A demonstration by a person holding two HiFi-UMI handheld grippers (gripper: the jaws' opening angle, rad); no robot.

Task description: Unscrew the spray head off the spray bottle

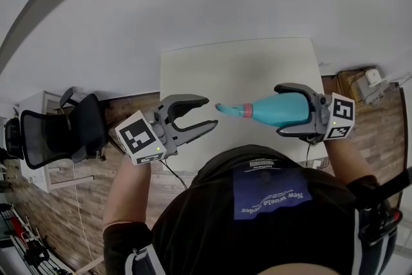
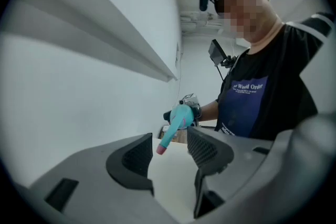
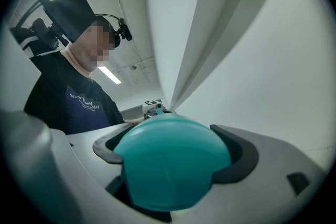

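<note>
Two grippers and one spray bottle are in play, held in front of the person's chest. The left gripper (image 1: 211, 112), at 9 o'clock in the head view, has its jaws well apart with nothing between them. The right gripper (image 1: 279, 111), at 3 o'clock, is clamped on the teal spray bottle (image 1: 293, 110), which lies level. It tapers past a pink ring (image 1: 248, 111) to a slim tip just short of the left jaws. The right gripper view shows only the bottle's rounded base. Beyond are one white tabletop (image 1: 244, 67) and, in the head view alone, one office chair (image 1: 58, 132).
</note>
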